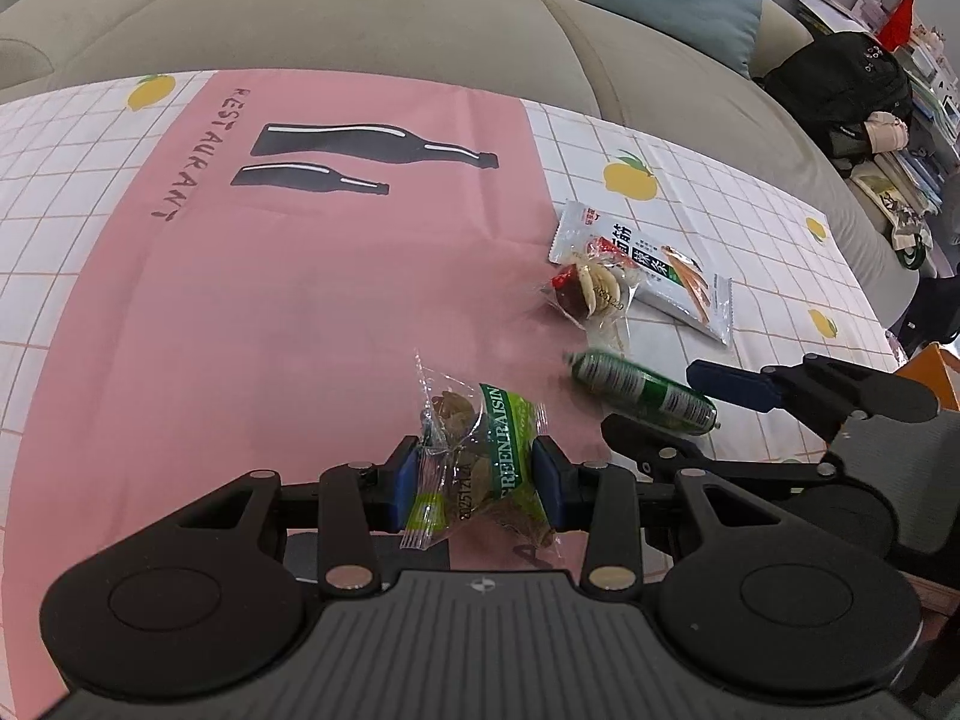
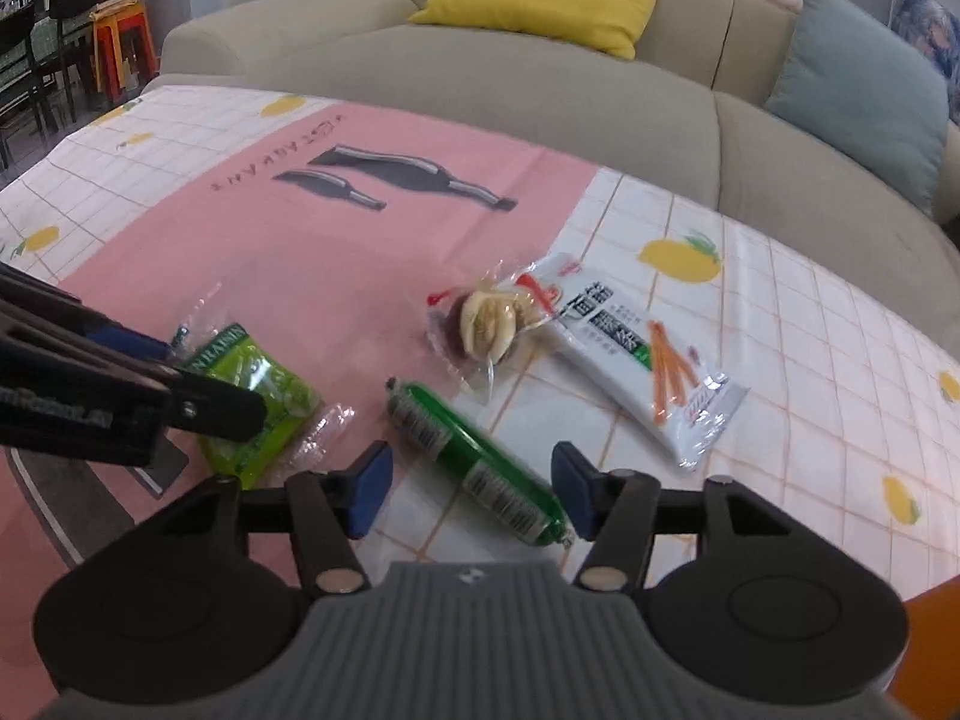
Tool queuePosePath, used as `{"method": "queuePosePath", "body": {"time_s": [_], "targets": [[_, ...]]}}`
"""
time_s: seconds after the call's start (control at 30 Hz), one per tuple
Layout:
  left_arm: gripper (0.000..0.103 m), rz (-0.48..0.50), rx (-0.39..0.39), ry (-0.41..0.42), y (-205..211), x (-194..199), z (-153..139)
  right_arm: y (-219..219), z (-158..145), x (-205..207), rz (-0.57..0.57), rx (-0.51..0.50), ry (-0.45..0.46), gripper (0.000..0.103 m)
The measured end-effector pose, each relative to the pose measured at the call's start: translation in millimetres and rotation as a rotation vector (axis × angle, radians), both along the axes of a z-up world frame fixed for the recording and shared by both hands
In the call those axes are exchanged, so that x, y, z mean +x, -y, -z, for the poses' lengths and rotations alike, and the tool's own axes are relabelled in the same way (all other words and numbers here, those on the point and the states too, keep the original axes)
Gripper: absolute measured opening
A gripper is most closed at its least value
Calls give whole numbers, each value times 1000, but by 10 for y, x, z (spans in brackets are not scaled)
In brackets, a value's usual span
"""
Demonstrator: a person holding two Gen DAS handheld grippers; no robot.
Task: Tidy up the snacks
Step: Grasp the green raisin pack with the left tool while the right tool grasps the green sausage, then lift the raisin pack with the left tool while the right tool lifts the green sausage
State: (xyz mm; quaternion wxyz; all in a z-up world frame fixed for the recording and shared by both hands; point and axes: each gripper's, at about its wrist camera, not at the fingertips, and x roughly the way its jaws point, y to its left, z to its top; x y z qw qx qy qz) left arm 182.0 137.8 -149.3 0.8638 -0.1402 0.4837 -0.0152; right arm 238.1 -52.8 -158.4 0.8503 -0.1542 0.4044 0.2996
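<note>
My left gripper (image 1: 474, 480) is shut on a green raisin packet (image 1: 498, 468), its blue pads pressing both sides, low over the pink part of the tablecloth (image 1: 240, 312). The right wrist view shows the same packet (image 2: 264, 402) held by the left gripper (image 2: 210, 384). A green sausage stick (image 2: 474, 456) lies on the cloth between the fingers of my right gripper (image 2: 471, 489), which is open, with a clear gap at the left pad. In the left wrist view the sausage (image 1: 642, 390) lies between the right gripper's (image 1: 651, 397) fingers.
A white snack packet with orange sticks (image 2: 630, 354) and a clear-wrapped date snack (image 2: 486, 327) lie just beyond the sausage. A beige sofa (image 2: 540, 108) with cushions borders the table's far edge. An orange object (image 2: 930, 630) sits at the near right corner.
</note>
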Motion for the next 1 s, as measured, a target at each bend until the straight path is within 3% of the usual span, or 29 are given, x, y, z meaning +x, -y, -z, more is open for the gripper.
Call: {"method": "queuePosePath", "body": {"time_s": [0.07,0.2,0.23,0.47,0.6,0.7,0.8,1.0], "targets": [[45,1,-3,-4,-11,-16,0,7,-9,-37,13,7,-19,51],[45,-4,-15,-21,-19,-68,1,-8,13,-192,35,36,-82,25],[45,-6,-18,-25,-21,-89,-2,-5,12,-252,44,45,-84,23],[45,-23,-35,-52,-32,-229,1,85,-49,-727,180,55,-135,22],[50,-23,-35,-50,-26,-290,12,109,-61,-930,190,49,-139,23],[52,-42,-58,-48,-60,-304,36,103,-57,-955,187,57,-120,25],[54,-55,-86,-49,-95,-307,73,110,-59,-885,203,74,-97,35],[51,-68,-127,-43,-114,-320,118,126,-19,-752,245,117,-122,35]]}}
